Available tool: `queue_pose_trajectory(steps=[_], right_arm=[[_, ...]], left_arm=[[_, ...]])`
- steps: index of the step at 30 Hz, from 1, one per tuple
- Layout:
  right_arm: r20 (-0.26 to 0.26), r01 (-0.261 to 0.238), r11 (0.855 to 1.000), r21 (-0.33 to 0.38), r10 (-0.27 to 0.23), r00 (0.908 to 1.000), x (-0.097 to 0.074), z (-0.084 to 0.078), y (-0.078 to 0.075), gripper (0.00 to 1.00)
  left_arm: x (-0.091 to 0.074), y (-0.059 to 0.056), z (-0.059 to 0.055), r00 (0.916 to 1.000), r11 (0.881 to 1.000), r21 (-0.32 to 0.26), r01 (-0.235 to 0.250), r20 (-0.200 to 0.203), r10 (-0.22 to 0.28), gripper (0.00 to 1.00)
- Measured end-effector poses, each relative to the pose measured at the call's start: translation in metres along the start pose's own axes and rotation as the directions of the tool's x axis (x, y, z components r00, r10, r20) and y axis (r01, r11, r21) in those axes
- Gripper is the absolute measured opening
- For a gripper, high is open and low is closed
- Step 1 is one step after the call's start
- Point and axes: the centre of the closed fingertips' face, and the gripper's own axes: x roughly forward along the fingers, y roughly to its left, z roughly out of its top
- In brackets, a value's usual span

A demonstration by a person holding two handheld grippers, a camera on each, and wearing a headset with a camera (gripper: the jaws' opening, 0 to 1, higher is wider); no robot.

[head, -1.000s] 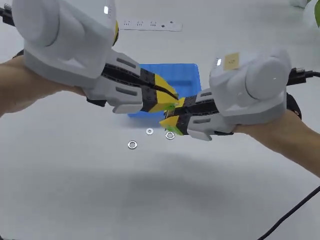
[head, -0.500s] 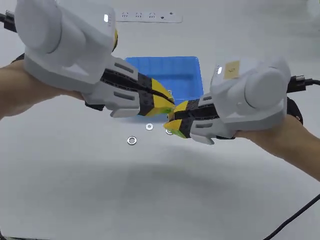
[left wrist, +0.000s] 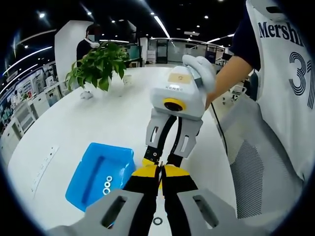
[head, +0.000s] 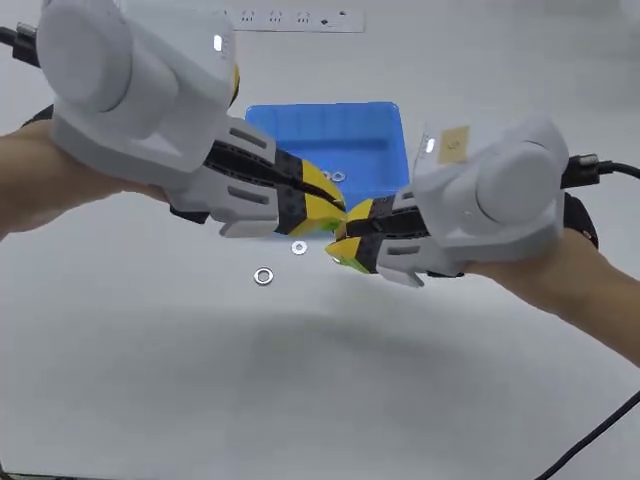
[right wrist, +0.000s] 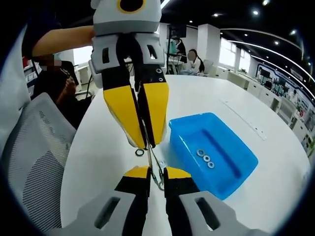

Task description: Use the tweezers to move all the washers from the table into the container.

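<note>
The thin metal tweezers run from the left gripper's yellow jaws down into the right gripper's jaws. In the head view the left gripper and the right gripper meet tip to tip just in front of the blue container. Both look shut on the tweezers. Three washers lie in the container. Two washers lie loose on the white table beside the tips, and one washer lies under the left gripper's jaws.
A white power strip lies beyond the container. A black cable trails at the right. A potted plant stands further back on the table. A mesh chair stands at the table's edge, and people sit in the background.
The two grippers stay tip to tip on the tweezers. The head camera has tilted, so the container and power strip sit higher in the picture. The loose washers have not moved.
</note>
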Motion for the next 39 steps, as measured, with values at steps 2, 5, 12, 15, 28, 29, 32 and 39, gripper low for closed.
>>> queue_pose_trajectory(steps=[2,5,12,15,28,29,32,39], right_arm=[[-0.004,-0.003,1.000,0.001,0.003,1.0000,0.001,-0.001,0.001,0.11],[-0.008,-0.008,1.000,0.002,0.008,0.9999,0.002,-0.004,0.002,0.11],[-0.009,-0.009,1.000,0.002,0.009,0.9999,0.004,-0.007,0.001,0.11],[-0.011,-0.013,1.000,0.006,0.013,0.9999,0.005,-0.008,0.000,0.11],[-0.016,-0.013,1.000,0.012,0.013,0.9998,0.006,-0.011,-0.001,0.11],[-0.012,-0.010,1.000,0.008,0.010,0.9999,0.006,-0.012,-0.001,0.11],[-0.008,-0.014,1.000,0.009,0.014,0.9999,0.006,-0.012,-0.001,0.10],[-0.016,-0.019,1.000,0.007,0.019,0.9997,0.005,-0.011,0.001,0.10]], left_arm=[[0.001,0.000,-0.002,1.0000,1.000,-0.007,0.002,0.000,-0.002,0.06],[0.002,-0.001,-0.003,1.0000,1.000,-0.015,0.005,0.001,-0.005,0.06],[0.003,-0.002,-0.005,1.0000,1.000,-0.017,0.007,-0.004,-0.007,0.06],[0.004,-0.002,-0.005,0.9999,1.000,-0.020,0.009,-0.005,-0.009,0.06],[0.010,-0.006,0.000,0.9999,0.999,-0.029,0.014,-0.008,-0.014,0.06],[0.010,-0.005,0.000,0.9999,1.000,-0.028,0.013,-0.008,-0.014,0.06],[0.010,-0.006,0.000,0.9999,0.999,-0.030,0.015,-0.005,-0.015,0.06],[0.010,-0.005,0.001,0.9999,1.000,-0.026,0.011,-0.003,-0.011,0.06]])
